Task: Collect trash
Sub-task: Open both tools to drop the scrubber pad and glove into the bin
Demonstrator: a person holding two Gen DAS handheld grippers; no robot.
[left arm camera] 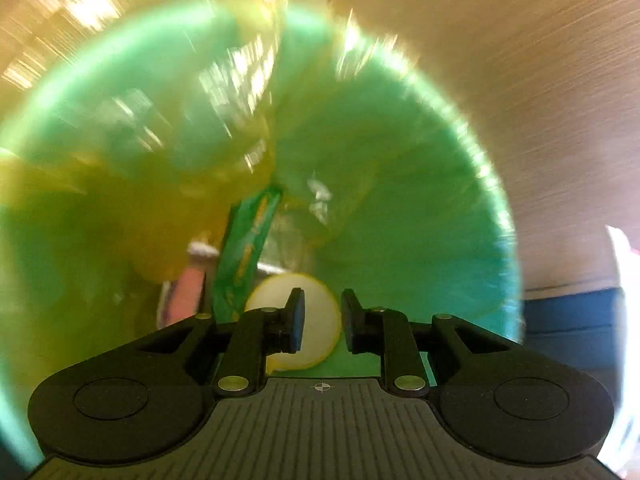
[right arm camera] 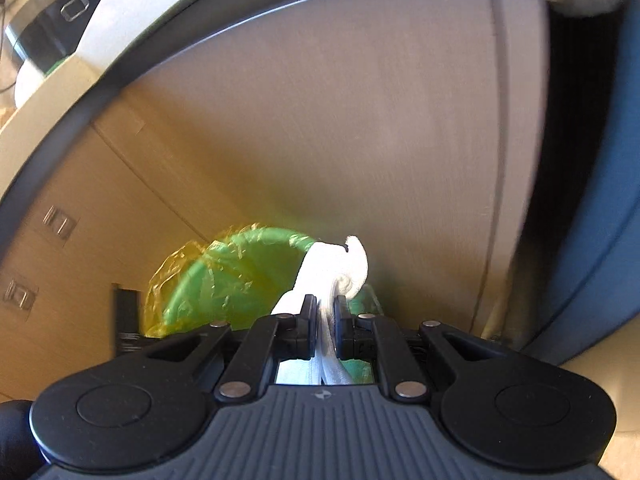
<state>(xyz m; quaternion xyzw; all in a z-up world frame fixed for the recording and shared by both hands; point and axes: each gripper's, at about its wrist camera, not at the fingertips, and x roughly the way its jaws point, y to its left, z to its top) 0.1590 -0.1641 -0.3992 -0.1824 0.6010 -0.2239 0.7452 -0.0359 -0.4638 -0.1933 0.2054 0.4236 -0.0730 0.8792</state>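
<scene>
In the left wrist view a green trash bin (left arm camera: 420, 200) lined with a yellowish clear bag (left arm camera: 120, 208) fills the frame, blurred. Inside it lie a green wrapper (left arm camera: 246, 256), a pink-and-white packet (left arm camera: 188, 284) and a pale round lid (left arm camera: 316, 320). My left gripper (left arm camera: 322, 320) is open and empty, fingers just over the lid at the bin's mouth. In the right wrist view my right gripper (right arm camera: 323, 320) is shut on a crumpled white tissue (right arm camera: 340, 268), held above and in front of the same green bin (right arm camera: 240, 276) with its bag (right arm camera: 172, 276).
The bin stands on a light wood-look floor (left arm camera: 540, 100) beside wooden cabinet drawers (right arm camera: 60, 260). A table edge with a dark rim (right arm camera: 120, 80) arcs overhead, and a blue chair or panel (right arm camera: 600, 200) is on the right. A black device (right arm camera: 52, 20) sits far upper left.
</scene>
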